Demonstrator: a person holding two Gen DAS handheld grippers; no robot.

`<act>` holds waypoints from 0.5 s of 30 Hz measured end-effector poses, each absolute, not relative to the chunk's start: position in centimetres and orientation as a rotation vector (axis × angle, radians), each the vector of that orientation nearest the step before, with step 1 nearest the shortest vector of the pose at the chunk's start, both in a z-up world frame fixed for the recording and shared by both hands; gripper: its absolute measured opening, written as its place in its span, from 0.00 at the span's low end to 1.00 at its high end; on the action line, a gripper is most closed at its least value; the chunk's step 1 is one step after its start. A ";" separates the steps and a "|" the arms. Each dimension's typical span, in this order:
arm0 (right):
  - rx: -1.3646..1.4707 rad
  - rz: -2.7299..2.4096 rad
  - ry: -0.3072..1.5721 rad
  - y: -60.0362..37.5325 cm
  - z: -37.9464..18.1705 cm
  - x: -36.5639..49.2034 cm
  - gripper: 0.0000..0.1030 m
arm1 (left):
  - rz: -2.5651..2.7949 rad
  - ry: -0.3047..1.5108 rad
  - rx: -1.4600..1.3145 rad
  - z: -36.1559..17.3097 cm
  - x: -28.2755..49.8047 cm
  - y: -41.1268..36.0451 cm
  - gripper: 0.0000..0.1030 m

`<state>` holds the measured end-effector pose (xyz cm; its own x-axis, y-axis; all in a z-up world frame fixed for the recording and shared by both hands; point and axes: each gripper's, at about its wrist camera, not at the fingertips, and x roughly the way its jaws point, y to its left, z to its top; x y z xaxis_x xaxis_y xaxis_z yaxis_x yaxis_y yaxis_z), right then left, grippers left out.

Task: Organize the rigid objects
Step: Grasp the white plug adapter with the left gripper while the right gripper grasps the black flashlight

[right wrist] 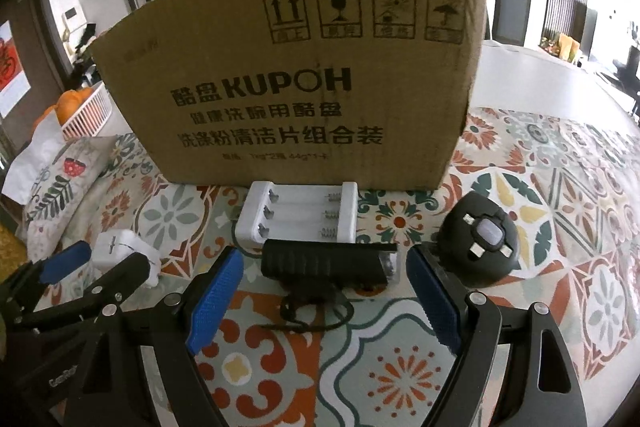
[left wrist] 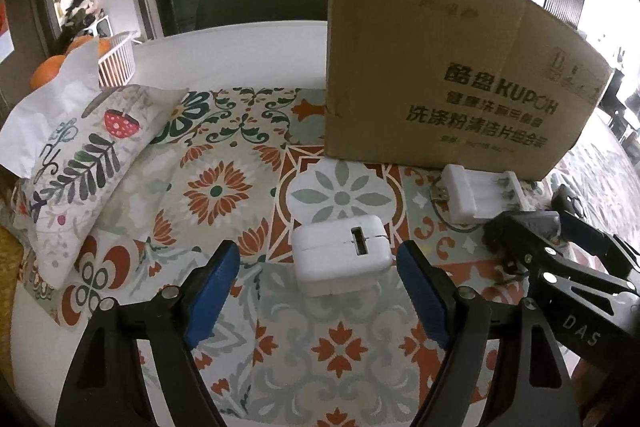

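Observation:
A white power adapter (left wrist: 342, 253) lies on the patterned cloth between the tips of my open left gripper (left wrist: 318, 267); it also shows in the right wrist view (right wrist: 120, 251). A black bike light (right wrist: 326, 263) with a strap lies between the tips of my open right gripper (right wrist: 324, 277). A white battery charger (right wrist: 300, 217) lies behind it, also seen in the left wrist view (left wrist: 478, 193). A black round device (right wrist: 484, 241) lies to the right. A cardboard box (right wrist: 296, 79) stands behind them all.
A patterned cushion (left wrist: 80, 163) lies at the left, with a white basket of oranges (left wrist: 114, 59) beyond it. The patterned cloth (left wrist: 224, 187) covers a white table. The right gripper (left wrist: 568, 267) shows at the right of the left wrist view.

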<state>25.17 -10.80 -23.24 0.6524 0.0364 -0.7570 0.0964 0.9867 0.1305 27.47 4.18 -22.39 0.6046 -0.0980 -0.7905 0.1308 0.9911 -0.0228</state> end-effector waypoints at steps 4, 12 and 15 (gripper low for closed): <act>0.167 -0.044 0.877 -10.8 -23.8 25.7 0.82 | -0.131 0.925 0.045 -22.9 28.0 4.1 0.74; 0.180 -0.053 0.900 -10.8 -24.7 26.7 0.73 | -0.139 0.958 0.024 -23.6 28.6 3.8 0.61; 0.175 -0.053 0.902 -10.6 -24.9 26.9 0.73 | -0.147 0.957 0.012 -23.7 28.8 3.8 0.56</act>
